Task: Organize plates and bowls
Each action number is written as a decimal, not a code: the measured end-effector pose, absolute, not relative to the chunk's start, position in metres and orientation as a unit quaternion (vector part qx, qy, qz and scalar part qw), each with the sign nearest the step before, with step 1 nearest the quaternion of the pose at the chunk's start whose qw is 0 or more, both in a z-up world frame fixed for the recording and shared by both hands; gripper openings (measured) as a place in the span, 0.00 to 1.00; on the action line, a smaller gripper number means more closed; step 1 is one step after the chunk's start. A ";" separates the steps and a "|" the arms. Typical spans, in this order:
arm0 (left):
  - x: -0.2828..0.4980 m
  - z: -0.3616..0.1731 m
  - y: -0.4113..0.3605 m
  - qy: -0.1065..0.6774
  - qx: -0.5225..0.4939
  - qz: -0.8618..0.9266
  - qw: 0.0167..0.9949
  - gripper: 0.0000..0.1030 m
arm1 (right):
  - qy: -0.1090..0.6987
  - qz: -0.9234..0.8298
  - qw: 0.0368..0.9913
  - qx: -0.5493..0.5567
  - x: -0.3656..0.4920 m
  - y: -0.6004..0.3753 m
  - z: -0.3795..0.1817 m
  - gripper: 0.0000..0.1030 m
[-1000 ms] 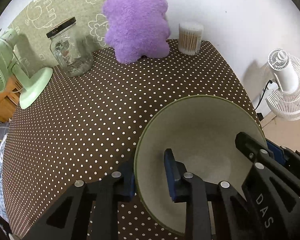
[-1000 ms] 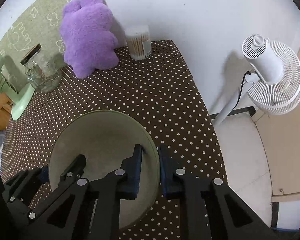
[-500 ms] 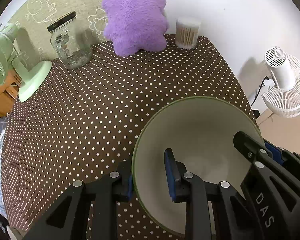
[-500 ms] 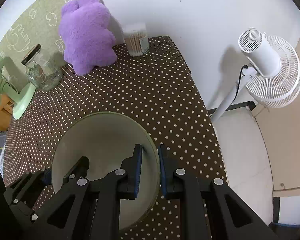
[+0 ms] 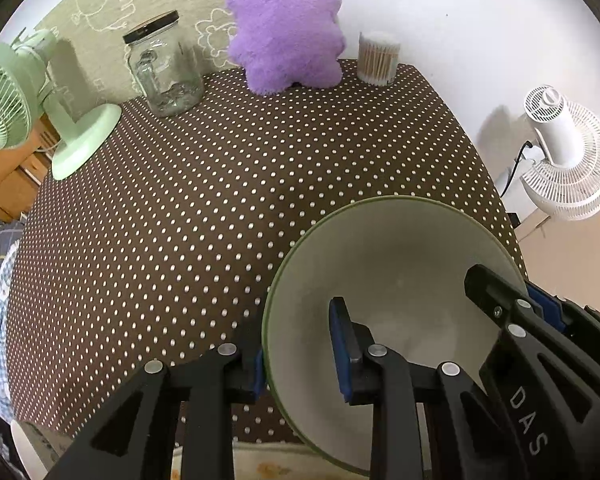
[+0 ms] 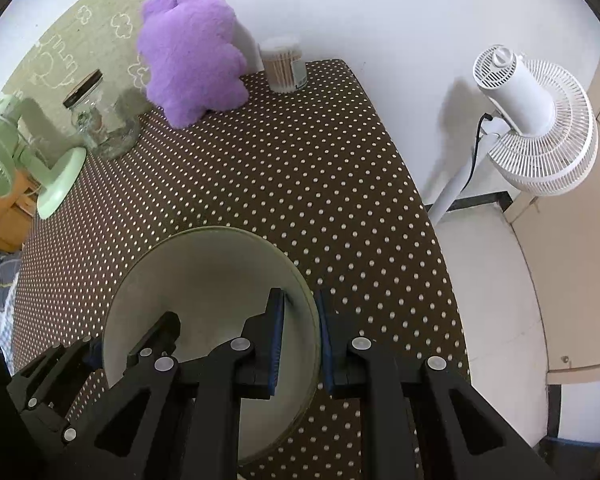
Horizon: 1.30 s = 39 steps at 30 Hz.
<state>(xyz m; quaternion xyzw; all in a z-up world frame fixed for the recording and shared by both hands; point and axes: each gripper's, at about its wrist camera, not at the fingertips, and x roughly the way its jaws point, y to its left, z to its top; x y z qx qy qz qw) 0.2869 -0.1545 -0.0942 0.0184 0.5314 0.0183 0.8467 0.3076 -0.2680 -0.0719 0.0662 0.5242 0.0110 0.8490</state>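
Both grippers clamp the bowl rim: left gripper on its left edge, right gripper on its right. Bowl sits over the table's near-right corner, probably lifted clear.

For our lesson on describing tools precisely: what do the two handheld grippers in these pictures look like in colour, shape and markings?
The left gripper and the right gripper look alike: black angular plastic frames with triangular cut-outs and round silver rivets at the joints. Each has two flat fingers faced with blue pads. In the left wrist view the right gripper's body carries the white letters "DAS". No cables, hands or sleeves show.
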 end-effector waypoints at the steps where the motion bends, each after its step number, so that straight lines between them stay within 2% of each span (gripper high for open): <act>1: 0.284 -0.093 -0.153 0.531 0.018 0.018 0.847 0.23 | 0.524 0.011 0.849 0.067 0.305 -0.267 -0.071 0.19; 16: 0.250 -0.050 -0.133 0.512 0.006 0.019 0.859 0.23 | 0.508 0.019 0.859 0.057 0.273 -0.250 -0.032 0.19; 39: 0.187 0.002 -0.035 0.485 0.005 0.021 0.874 0.23 | 0.482 0.029 0.874 0.041 0.197 -0.144 0.024 0.19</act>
